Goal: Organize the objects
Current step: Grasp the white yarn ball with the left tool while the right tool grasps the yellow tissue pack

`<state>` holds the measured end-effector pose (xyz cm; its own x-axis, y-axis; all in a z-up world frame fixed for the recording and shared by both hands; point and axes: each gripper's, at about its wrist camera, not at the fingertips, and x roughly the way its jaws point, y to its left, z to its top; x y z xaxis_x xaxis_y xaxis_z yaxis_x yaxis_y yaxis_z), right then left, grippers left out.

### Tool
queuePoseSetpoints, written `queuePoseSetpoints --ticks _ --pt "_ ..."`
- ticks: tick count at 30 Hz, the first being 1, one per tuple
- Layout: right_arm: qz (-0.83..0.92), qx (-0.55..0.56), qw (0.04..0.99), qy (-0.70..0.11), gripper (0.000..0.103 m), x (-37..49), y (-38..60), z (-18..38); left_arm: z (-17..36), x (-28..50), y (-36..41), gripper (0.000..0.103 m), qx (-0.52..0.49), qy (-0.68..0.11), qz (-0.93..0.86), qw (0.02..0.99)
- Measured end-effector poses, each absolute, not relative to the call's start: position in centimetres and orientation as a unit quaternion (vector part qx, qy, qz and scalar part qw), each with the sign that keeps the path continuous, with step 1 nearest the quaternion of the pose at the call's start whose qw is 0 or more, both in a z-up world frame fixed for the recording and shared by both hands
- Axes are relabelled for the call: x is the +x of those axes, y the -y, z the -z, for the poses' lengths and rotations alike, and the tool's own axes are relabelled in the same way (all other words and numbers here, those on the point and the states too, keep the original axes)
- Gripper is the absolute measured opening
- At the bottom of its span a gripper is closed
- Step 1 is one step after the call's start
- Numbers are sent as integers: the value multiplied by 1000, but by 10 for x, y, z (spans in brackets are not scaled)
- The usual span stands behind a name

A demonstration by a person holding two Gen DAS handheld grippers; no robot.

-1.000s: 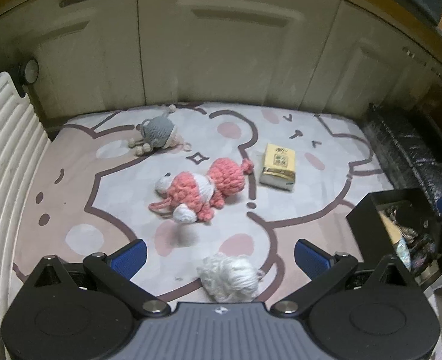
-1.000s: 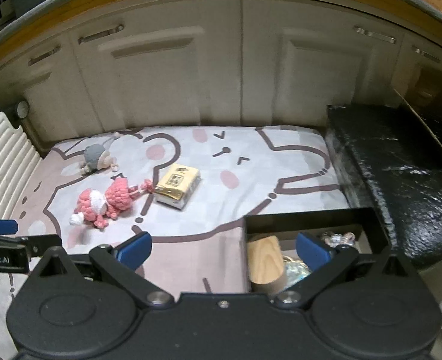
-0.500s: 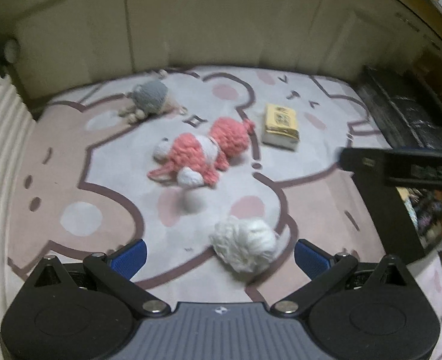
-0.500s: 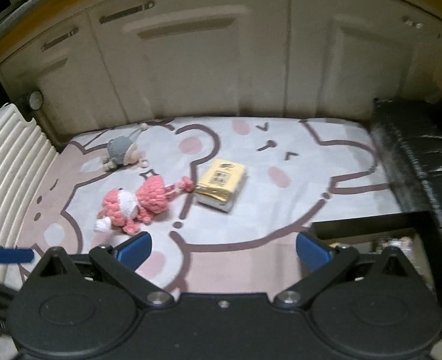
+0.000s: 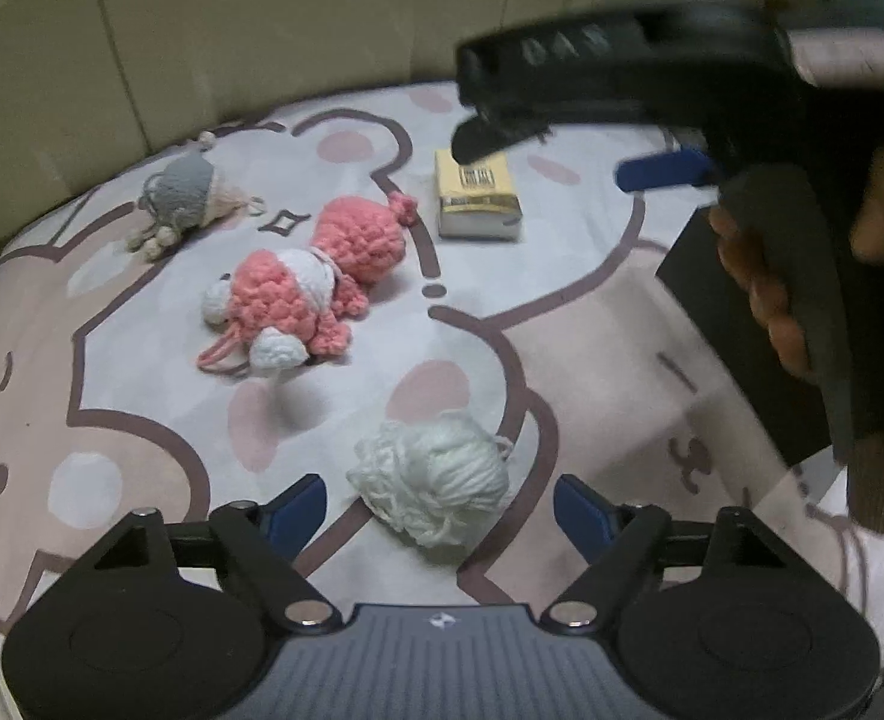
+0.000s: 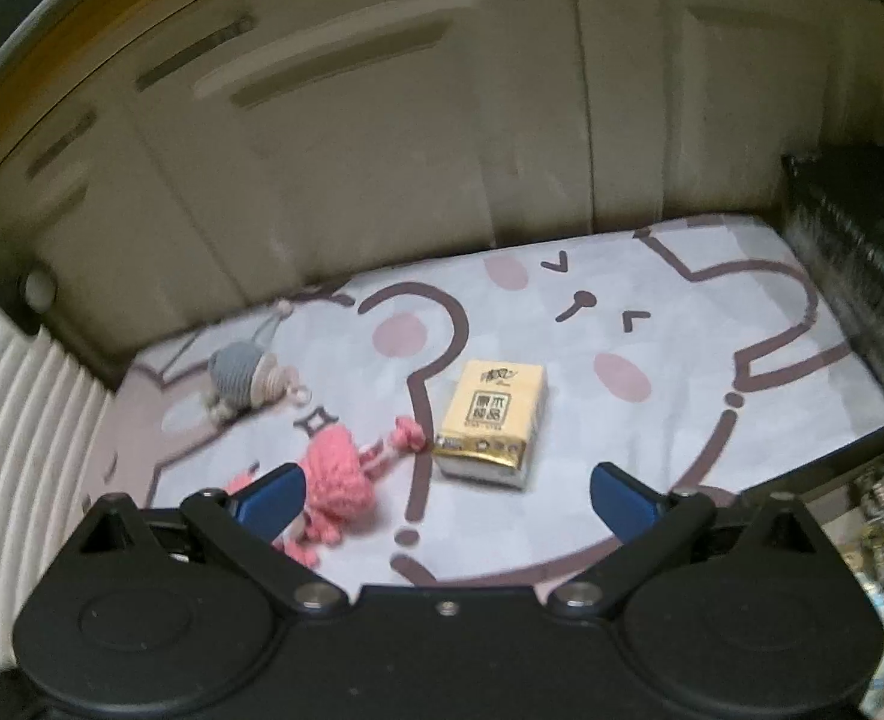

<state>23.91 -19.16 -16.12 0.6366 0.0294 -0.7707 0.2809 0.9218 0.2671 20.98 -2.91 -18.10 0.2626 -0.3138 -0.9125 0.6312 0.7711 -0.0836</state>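
Tissue pack (image 6: pixel 490 423): dark square label w/ Chinese chars, too blurred to read. No other legible text.

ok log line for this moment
left hand-held gripper: closing around white yarn ball, no contact | right hand-held gripper: open, closing, near tissue pack

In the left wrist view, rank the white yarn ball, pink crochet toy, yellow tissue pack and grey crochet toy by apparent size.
1. pink crochet toy
2. white yarn ball, though it lies nearest the camera, so its size is overstated
3. grey crochet toy and yellow tissue pack: these look alike, not ranked
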Motion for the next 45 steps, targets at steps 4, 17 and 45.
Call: queuePoseSetpoints --ticks 4,17,45 --pt "93 198 874 -434 88 252 201 180 195 213 35 75 175 -527 307 773" --pt "149 257 859 -416 86 288 218 225 222 225 50 57 205 -528 324 758" --pt "83 133 843 -515 51 286 199 222 207 241 49 45 128 -544 283 779"
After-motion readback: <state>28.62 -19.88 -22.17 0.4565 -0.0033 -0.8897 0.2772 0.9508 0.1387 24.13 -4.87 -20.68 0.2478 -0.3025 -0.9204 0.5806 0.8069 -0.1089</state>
